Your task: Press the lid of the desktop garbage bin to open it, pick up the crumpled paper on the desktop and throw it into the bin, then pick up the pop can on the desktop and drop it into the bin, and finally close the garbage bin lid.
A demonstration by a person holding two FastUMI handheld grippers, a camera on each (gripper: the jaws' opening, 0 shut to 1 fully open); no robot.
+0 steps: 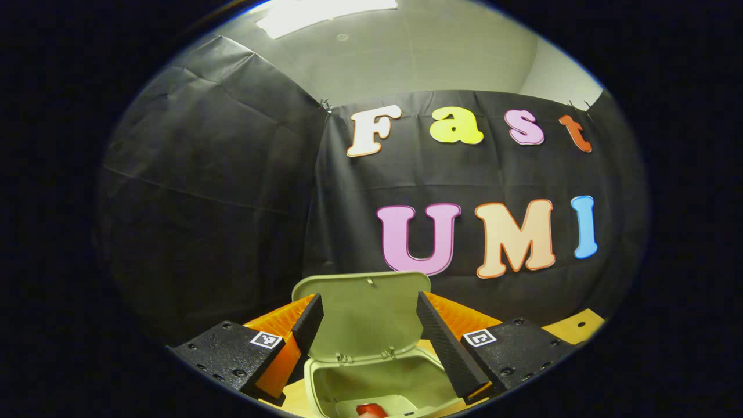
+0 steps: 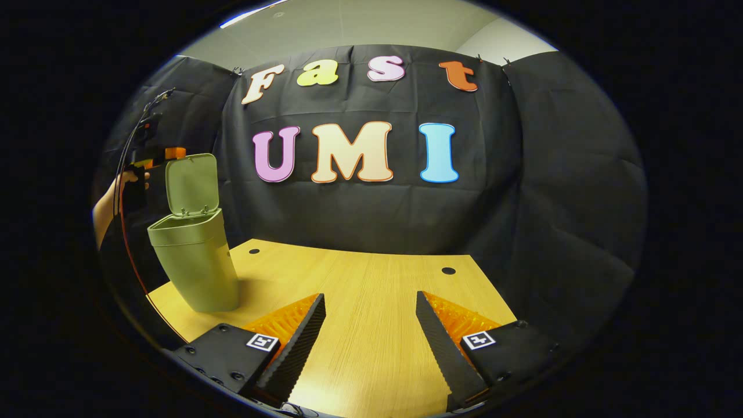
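Black cloth walls close in the wooden counter (image 2: 371, 290) on the back and right, and most of its top lies bare in the right gripper view, so plenty of room there. Bin (image 2: 197, 264) sits near the counter's left edge, lid (image 2: 191, 184) standing up. Left gripper (image 1: 368, 342) hovers right over the bin mouth, fingers spread wide, holding nothing; something red (image 1: 371, 410) lies inside. Right gripper (image 2: 368, 342) hangs over bare counter, fingers wide too, empty.
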